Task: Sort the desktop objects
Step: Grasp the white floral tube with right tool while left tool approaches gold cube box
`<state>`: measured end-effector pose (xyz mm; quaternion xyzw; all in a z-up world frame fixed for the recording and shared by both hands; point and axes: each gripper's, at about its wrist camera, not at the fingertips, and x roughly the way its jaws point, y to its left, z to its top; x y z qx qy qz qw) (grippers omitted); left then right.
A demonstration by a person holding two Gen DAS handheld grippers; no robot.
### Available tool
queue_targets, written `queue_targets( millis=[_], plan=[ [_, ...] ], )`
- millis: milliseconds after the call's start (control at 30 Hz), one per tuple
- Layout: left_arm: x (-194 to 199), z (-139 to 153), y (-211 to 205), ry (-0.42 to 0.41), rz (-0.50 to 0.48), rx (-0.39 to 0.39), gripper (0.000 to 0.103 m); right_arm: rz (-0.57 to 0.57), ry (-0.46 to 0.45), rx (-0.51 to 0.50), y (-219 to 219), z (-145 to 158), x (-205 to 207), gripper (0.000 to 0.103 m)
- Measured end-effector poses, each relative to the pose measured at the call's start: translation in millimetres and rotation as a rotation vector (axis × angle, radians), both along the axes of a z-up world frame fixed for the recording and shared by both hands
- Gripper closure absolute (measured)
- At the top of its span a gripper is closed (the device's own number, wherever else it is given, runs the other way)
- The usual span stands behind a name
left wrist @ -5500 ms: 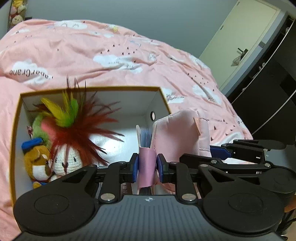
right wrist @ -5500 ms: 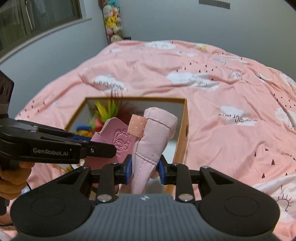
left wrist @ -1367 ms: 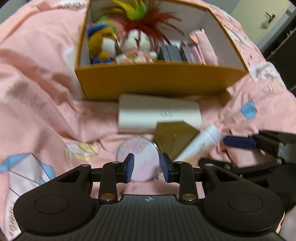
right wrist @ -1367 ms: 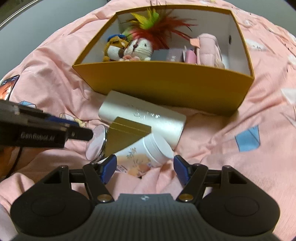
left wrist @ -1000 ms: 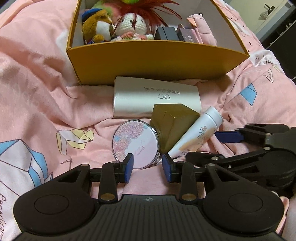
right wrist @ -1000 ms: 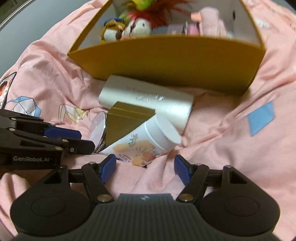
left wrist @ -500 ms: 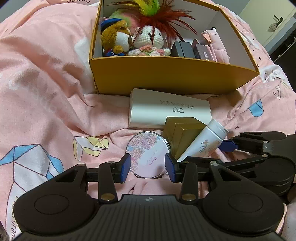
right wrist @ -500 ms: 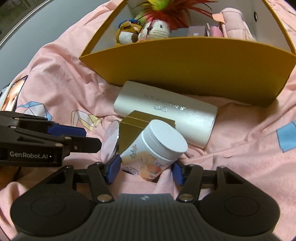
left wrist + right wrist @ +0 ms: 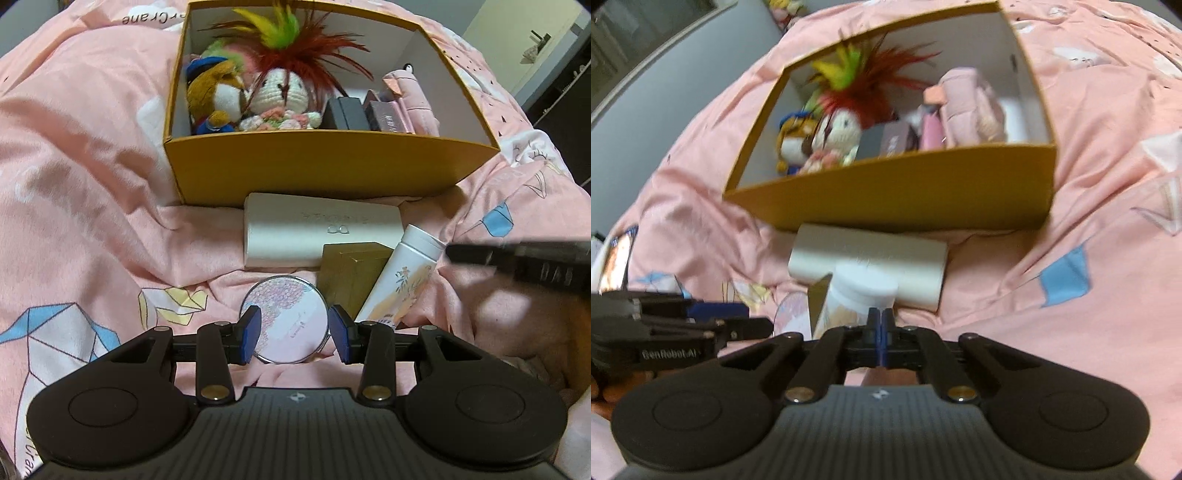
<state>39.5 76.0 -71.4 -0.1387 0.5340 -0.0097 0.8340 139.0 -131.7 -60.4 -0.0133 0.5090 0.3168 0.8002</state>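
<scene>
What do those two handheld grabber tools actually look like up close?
Both are matte black plastic. The left gripper has a ribbed body, two round side discs, brass-coloured screws and blue pads on its fingers. The right gripper matches. White "GenRobot.AI" lettering marks the left one's side.

We are seeing the box (image 9: 325,173) lying on the bed (image 9: 74,184), the case (image 9: 317,230) just before it, and the compact (image 9: 286,319), carton (image 9: 349,273) and bottle (image 9: 404,273) nearer us.

R gripper (image 9: 880,338) snapped fully closed w/ nothing held, white bottle (image 9: 862,291) just beyond its fingers.
</scene>
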Motion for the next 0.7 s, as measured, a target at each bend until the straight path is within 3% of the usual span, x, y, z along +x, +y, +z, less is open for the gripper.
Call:
queue_targets(
  millis=[133, 267, 333, 367, 500, 600, 700],
  plan=[
    [1, -1, -2, 0.004, -0.012, 0.001, 0.056, -0.034, -0.086, -0.02, -7, 14, 6, 0.103],
    [1, -1, -5, 0.005, -0.022, 0.002, 0.056, 0.029, 0.021, -0.006, -2, 5, 8, 0.093],
    [0, -1, -5, 0.004, -0.023, 0.002, 0.056, 0.07, 0.03, -0.026, 6, -5, -1, 0.079],
    [0, -1, -5, 0.005, -0.022, 0.002, 0.056, 0.082, 0.036, -0.033, 10, -10, -3, 0.066],
    [0, -1, -4, 0.007, -0.014, -0.001, 0.056, 0.128, 0.061, -0.03, 24, -30, -3, 0.052],
    [0, -2, -4, 0.008, -0.014, -0.002, 0.056, 0.143, 0.087, -0.012, 31, -41, 2, 0.049],
    [0, -2, -3, 0.006, -0.008, -0.003, 0.056, 0.146, 0.091, -0.006, 36, -40, 0, 0.056]
  ],
)
